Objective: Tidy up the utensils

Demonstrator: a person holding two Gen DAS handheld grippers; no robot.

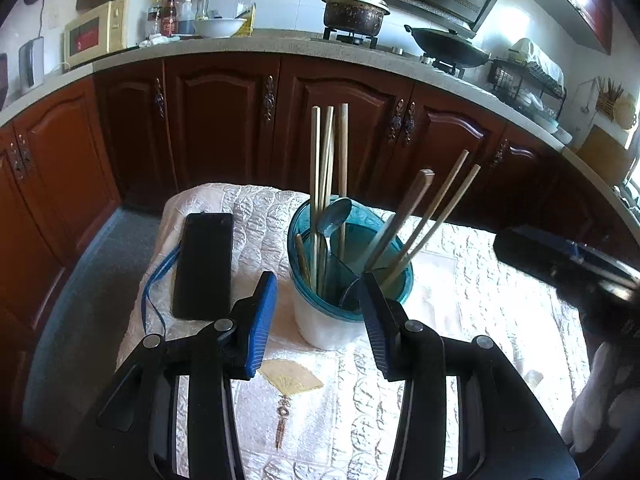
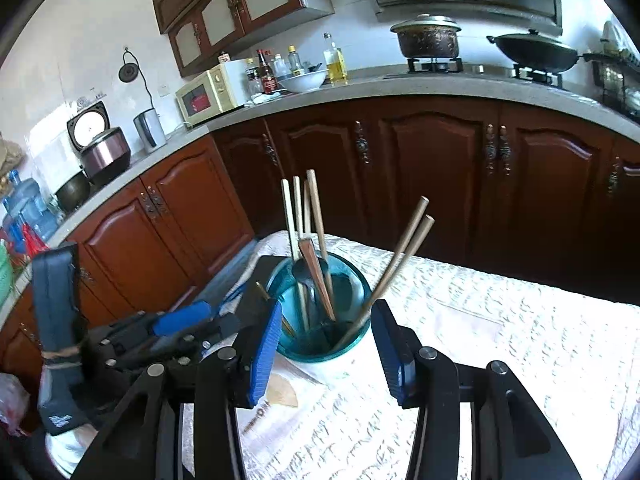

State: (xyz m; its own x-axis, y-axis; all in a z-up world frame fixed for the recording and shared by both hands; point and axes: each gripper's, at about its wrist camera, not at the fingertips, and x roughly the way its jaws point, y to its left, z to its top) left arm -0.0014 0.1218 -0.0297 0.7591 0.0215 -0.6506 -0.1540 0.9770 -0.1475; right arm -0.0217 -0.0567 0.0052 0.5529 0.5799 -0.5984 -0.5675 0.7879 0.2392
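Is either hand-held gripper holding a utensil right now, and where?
Nothing is held. The left hand-held gripper and right hand-held gripper are both open before the utensil holder.

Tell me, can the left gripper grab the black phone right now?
Probably yes. The left gripper is open and holds nothing, and the phone lies flat on the cloth just to its left, with nothing on top. The utensil holder stands to the other side, out of the way.
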